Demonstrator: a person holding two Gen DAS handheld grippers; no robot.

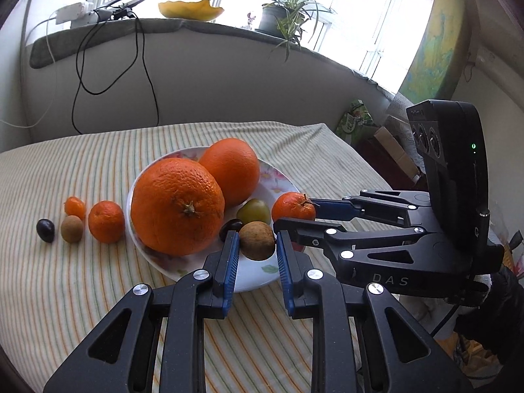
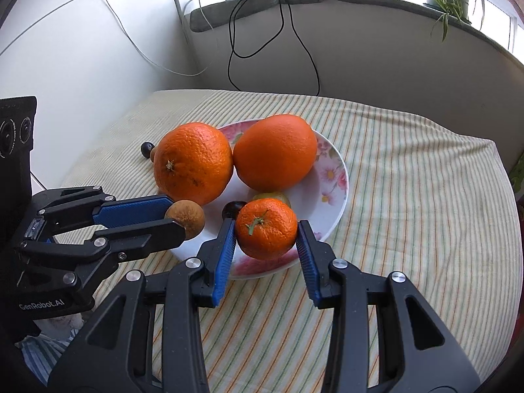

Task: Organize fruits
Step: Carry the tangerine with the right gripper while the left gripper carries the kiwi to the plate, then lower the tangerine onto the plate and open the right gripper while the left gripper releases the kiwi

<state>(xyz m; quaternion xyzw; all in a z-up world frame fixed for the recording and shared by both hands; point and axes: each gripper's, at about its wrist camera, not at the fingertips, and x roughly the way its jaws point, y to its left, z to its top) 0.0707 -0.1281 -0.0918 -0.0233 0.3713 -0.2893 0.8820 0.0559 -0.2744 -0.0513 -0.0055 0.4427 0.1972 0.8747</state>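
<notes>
Fingers [image 1: 229, 255] of the left gripper [image 1: 257, 245] stand narrowly apart around a brown longan [image 1: 257, 240] at the plate's near rim; whether the pads press it I cannot tell. Right gripper [image 2: 266, 227] has its fingers [image 2: 226, 249] wider, flanking a small mandarin [image 2: 266, 227] on the plate's near edge, the left pad touching or nearly so, the right pad just beside it.

Behind these, on the floral plate [image 2: 334, 177], lie a dark grape [image 2: 233, 209] and a green plum [image 2: 271, 195], then 2 large oranges [image 2: 193, 162] touching side by side at 12 o'clock.

At 9 o'clock of the plate in the left wrist view, 4 small fruits sit on the striped cloth [image 1: 98, 294] over the worktop: a mandarin [image 1: 106, 221], a second longan [image 1: 71, 228], a smaller mandarin [image 1: 75, 206] and a dark grape [image 1: 45, 230].
</notes>
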